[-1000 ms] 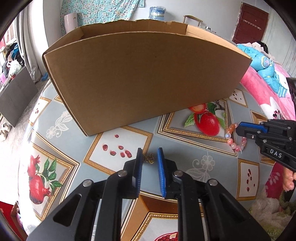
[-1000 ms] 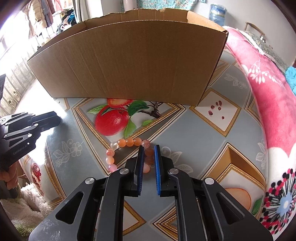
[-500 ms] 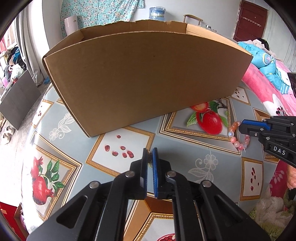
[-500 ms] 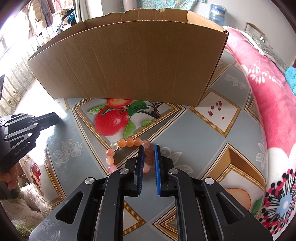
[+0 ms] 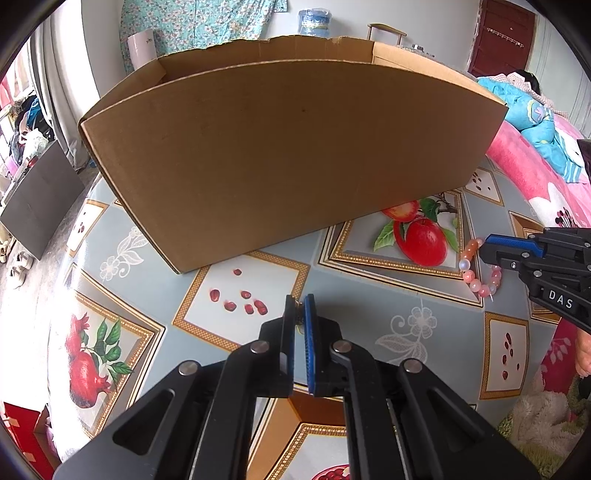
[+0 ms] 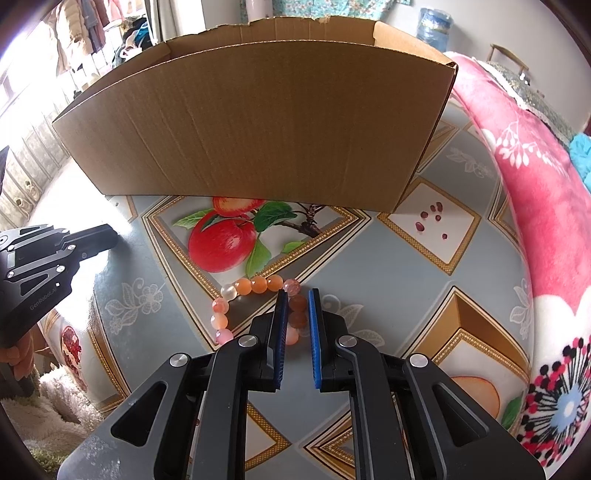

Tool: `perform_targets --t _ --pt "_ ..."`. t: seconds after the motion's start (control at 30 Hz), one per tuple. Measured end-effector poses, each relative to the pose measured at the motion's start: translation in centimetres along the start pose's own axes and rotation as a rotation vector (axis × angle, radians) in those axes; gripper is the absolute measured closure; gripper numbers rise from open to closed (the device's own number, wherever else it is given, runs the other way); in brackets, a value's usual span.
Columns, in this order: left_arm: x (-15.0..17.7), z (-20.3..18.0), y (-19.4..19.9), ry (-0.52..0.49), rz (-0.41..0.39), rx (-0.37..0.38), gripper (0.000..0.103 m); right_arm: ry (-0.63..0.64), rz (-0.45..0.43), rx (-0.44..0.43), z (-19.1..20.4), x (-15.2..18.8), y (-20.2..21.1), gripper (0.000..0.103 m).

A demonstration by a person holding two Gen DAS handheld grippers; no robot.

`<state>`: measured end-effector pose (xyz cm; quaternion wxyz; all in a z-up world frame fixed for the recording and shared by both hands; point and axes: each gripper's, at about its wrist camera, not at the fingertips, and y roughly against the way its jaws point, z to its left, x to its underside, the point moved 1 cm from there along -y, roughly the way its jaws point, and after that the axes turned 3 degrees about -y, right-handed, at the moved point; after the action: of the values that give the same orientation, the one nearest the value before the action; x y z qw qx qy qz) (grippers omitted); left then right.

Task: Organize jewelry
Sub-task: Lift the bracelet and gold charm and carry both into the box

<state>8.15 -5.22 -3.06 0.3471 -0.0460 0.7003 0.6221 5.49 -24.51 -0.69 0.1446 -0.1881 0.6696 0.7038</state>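
Pinching something tiny, hard to identify (goldish), left gripper (image 5: 300, 306); right gripper (image 6: 296, 300) clamps round-beaded bracelet (image 6: 258, 285).

We see a fruit-patterned tablecloth (image 6: 388, 266) under everything, and a pink flowered blanket (image 6: 535, 206) lies along its right side. Behind stand a dark red door (image 5: 506, 37) and what may be a blue water bottle (image 5: 314, 22), too blurred to confirm.

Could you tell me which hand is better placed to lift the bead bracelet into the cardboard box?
Right. The right gripper already has its jaws around the bead bracelet; the left gripper sits apart, pinching a small gold piece.
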Motion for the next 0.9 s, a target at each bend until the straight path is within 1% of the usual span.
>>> perform_targets --t 0.27,0.43,0.9 --pt "0.0 -0.3 -0.1 -0.008 0.0 -0.004 0.099 0.005 -0.004 0.003 0.1 -0.2 -0.1 0.093" --pt "-0.1 -0.3 -0.2 -0.007 0.0 -0.004 0.099 -0.005 -0.006 -0.001 0.1 -0.2 0.1 0.095" --pt "-0.1 -0.3 -0.2 -0.005 -0.001 0.001 0.099 -0.025 -0.018 -0.007 -1.2 -0.2 0.4 0.095"
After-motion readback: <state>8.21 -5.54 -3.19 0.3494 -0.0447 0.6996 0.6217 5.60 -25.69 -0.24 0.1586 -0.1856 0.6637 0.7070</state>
